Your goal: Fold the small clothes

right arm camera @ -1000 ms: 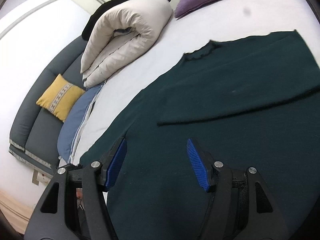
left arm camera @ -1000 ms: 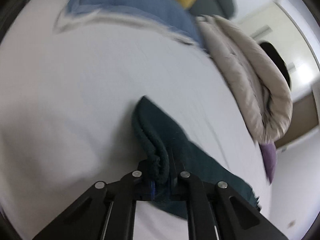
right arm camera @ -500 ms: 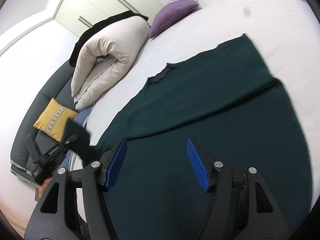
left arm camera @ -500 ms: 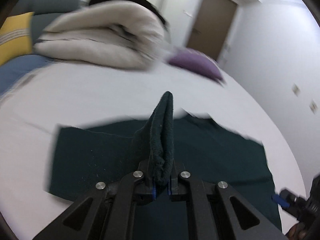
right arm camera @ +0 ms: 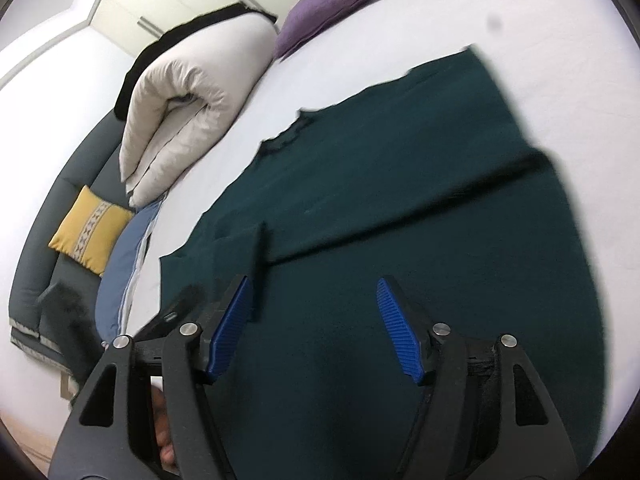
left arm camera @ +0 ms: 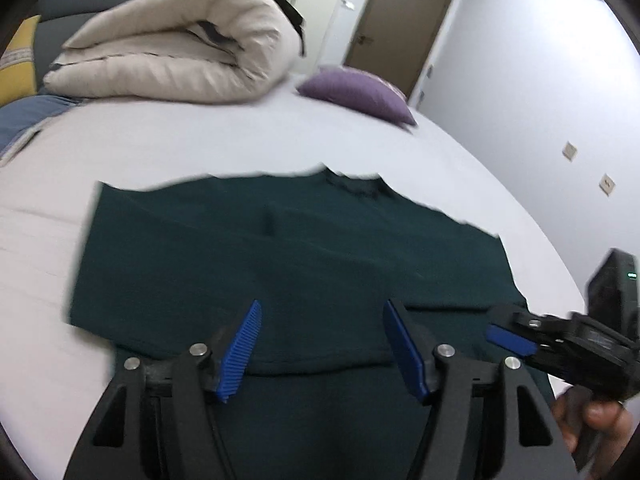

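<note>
A dark green sweater [left arm camera: 280, 264] lies flat on the white bed [left arm camera: 200, 144], both sleeves folded across its body, collar at the far side. It also shows in the right wrist view [right arm camera: 400, 208]. My left gripper [left arm camera: 322, 350] is open and empty, hovering over the sweater's near part. My right gripper [right arm camera: 314, 328] is open and empty above the sweater's lower half; it also shows in the left wrist view [left arm camera: 516, 340] at the right edge.
A rolled beige duvet [left arm camera: 180, 56] and a purple pillow [left arm camera: 356, 92] lie at the far side of the bed. A blue pillow [right arm camera: 124, 264] and a yellow cushion [right arm camera: 90, 232] on a grey sofa sit to the left. A brown door [left arm camera: 396, 24] stands behind.
My left gripper carried the sweater's sleeve over the body, opened and let it go. The sleeve now lies flat across the sweater. My right gripper stayed open.
</note>
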The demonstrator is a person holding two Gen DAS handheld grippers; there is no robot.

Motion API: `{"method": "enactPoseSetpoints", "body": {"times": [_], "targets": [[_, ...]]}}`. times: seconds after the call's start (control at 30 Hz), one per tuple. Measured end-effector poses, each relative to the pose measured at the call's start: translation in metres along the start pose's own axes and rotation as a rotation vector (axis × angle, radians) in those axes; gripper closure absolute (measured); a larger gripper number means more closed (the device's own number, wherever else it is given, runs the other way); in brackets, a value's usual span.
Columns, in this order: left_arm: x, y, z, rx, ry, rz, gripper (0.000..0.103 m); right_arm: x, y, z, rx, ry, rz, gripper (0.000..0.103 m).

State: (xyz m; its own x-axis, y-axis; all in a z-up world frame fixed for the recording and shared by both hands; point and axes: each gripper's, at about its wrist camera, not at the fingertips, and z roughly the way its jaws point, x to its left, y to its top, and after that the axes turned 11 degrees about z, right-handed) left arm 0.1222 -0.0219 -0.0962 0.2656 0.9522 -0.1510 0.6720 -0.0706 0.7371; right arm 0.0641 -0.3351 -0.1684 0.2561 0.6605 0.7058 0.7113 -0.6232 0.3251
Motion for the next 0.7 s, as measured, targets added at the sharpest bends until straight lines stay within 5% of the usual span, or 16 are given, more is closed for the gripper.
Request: {"method": "enactPoseSetpoints", "body": {"times": [0.13,0.33,0.47,0.7], "targets": [[0.059,0.0,-0.008,0.006,0.058,-0.091,0.037,0.033,-0.006,0.053,0.086,0.001,-0.027,0.039],[0.115,-0.001,-0.016,0.003,0.107,-0.173,0.039,0.065,-0.019,0.121,0.126,-0.141,-0.105,0.038],[0.134,-0.001,-0.015,0.006,0.114,-0.206,0.039,0.082,-0.023,0.132,0.131,-0.191,-0.185,0.092],[0.147,0.017,0.0,-0.011,0.147,-0.235,0.039,0.134,-0.009,0.08,0.038,-0.113,-0.355,0.097]]}}
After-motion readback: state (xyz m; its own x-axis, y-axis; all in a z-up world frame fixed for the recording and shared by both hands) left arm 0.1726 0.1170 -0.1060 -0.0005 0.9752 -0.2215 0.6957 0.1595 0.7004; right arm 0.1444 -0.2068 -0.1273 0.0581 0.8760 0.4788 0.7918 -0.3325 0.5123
